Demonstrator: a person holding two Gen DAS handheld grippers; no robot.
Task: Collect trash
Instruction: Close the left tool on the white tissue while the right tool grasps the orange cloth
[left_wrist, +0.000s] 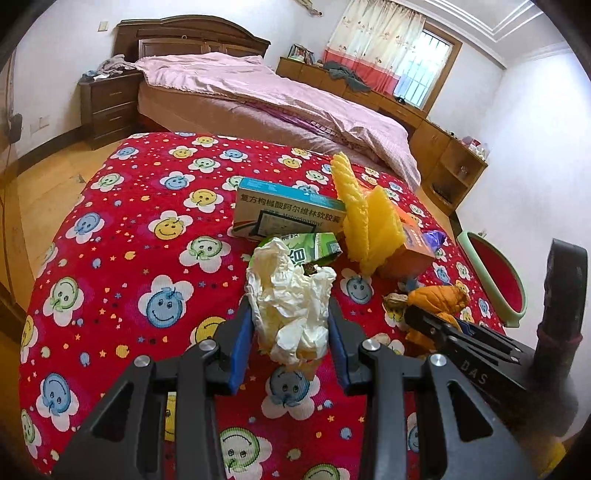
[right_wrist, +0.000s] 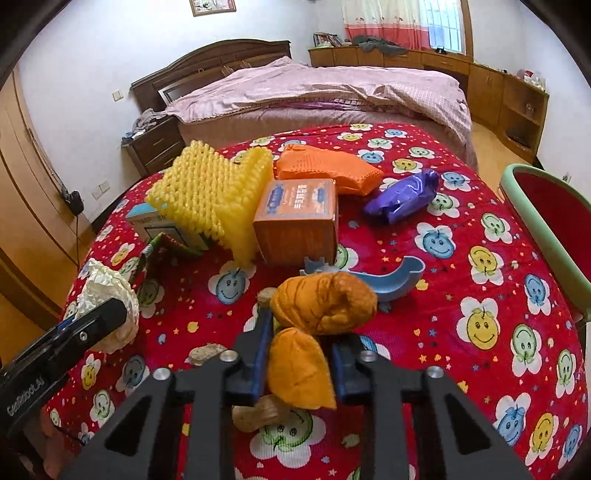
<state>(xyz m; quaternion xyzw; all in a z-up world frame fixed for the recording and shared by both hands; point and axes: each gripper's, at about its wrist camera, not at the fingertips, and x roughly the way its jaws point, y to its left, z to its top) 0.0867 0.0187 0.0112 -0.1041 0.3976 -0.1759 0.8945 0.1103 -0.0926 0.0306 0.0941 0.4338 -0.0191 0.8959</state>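
Note:
My left gripper (left_wrist: 291, 317) is shut on a crumpled white tissue (left_wrist: 291, 295), held just above the red smiley cloth; the tissue also shows in the right wrist view (right_wrist: 107, 295). My right gripper (right_wrist: 299, 347) is shut on orange peel (right_wrist: 321, 302), also seen in the left wrist view (left_wrist: 439, 299). Other trash lies on the cloth: yellow foam netting (right_wrist: 210, 199), an orange box (right_wrist: 299, 221), orange netting (right_wrist: 328, 170), a purple wrapper (right_wrist: 402, 199), a medicine box (left_wrist: 288, 214), a green wrapper (left_wrist: 314, 247) and nut shells (right_wrist: 255, 410).
A green bin with a red inside (right_wrist: 546, 221) stands at the table's right edge; it also shows in the left wrist view (left_wrist: 495, 273). A blue plastic scoop (right_wrist: 399, 277) lies behind the peel. A bed (right_wrist: 317, 96), nightstand and cabinets stand beyond the table.

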